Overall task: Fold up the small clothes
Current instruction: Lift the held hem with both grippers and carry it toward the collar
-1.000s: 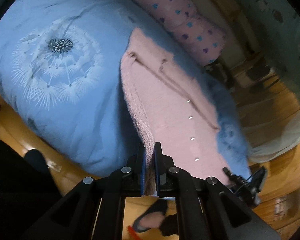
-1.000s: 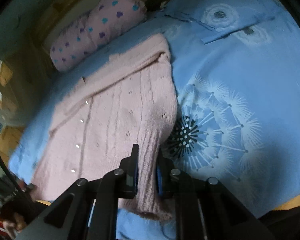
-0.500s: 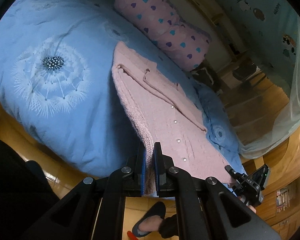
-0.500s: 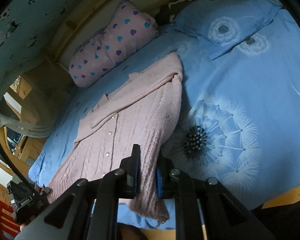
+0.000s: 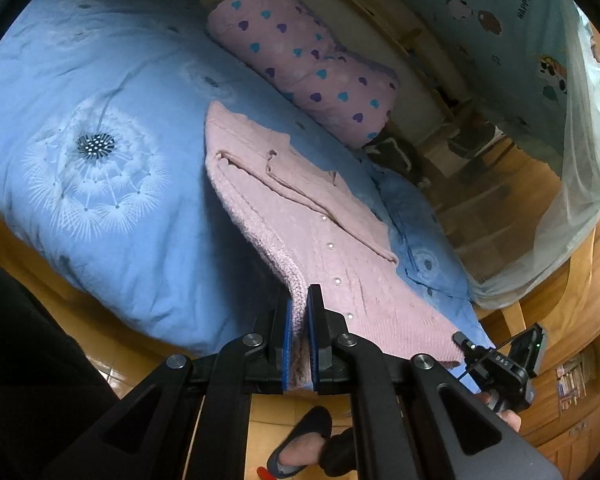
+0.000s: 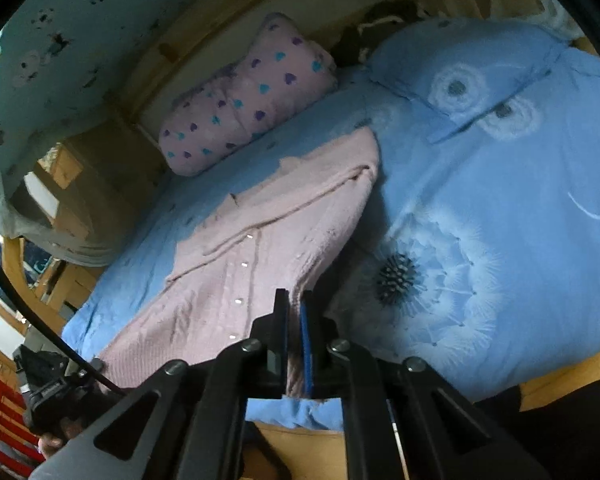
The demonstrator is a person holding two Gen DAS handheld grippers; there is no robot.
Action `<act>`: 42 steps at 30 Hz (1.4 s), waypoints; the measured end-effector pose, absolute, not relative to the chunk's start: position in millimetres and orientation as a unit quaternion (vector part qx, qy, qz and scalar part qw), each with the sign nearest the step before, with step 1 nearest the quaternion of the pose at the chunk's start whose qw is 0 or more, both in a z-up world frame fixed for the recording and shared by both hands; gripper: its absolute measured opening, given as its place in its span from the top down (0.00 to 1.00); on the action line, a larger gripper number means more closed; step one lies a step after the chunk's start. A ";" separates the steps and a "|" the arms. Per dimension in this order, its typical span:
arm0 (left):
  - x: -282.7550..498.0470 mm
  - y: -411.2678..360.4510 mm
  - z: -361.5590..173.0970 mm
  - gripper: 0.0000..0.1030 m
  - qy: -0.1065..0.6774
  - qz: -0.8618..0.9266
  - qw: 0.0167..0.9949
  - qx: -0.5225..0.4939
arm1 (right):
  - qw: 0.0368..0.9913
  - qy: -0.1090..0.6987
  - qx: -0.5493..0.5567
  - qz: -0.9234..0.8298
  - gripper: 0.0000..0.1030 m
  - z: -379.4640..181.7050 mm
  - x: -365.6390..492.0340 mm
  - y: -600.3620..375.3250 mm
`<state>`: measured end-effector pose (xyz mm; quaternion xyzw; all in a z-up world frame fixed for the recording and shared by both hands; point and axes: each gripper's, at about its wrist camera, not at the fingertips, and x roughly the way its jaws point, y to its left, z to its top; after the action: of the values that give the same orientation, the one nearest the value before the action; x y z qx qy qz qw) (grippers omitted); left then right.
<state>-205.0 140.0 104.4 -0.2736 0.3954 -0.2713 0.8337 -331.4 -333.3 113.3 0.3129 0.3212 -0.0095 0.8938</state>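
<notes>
Lifting the pink cardigan [image 5: 324, 240] hem: left hand-held gripper [image 5: 299, 320] and right hand-held gripper [image 6: 294, 320] each clamp a corner; carry both evenly toward twelve o'clock.

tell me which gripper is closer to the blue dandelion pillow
Right. The right gripper holds the pink cardigan by its hem on the blue pillow side; the left gripper holds the opposite corner, across the cardigan.

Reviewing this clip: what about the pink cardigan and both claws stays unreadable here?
- Left wrist view: the left claw covers the pink cardigan hem it pinches.
- Right wrist view: the right claw hides the gripped edge; motion blur smears the knit.
- Both views: the cardigan's underside lies hidden against the blue duvet.
</notes>
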 end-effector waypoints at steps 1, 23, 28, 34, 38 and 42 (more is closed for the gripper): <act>-205.4 140.3 104.5 1.00 0.395 -0.274 0.833 -0.274 | 0.893 0.324 0.313 -0.012 0.95 111.4 -331.0 -333.9; -256.3 172.8 116.4 1.00 0.336 -0.345 0.817 -0.317 | 0.895 0.208 0.378 0.109 0.96 144.5 -398.4 -336.0; -276.2 185.2 110.3 1.00 0.344 -0.343 0.810 -0.328 | 0.902 0.200 0.366 0.111 0.96 150.7 -423.6 -336.1; -279.7 187.2 122.5 1.00 0.327 -0.351 0.814 -0.327 | 0.903 0.227 0.353 0.092 0.96 154.3 -435.9 -333.9; -266.6 183.1 125.7 1.00 0.327 -0.361 0.811 -0.324 | 0.905 0.232 0.345 0.086 0.96 162.1 -426.4 -336.3; -255.2 184.4 127.5 1.00 0.322 -0.360 0.810 -0.333 | 0.907 0.228 0.346 0.077 0.96 168.1 -409.5 -341.9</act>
<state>-255.2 184.4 127.5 -0.3327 0.3220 -0.3598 0.8101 -409.5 -341.9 168.1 0.3458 0.2280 0.0766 0.9070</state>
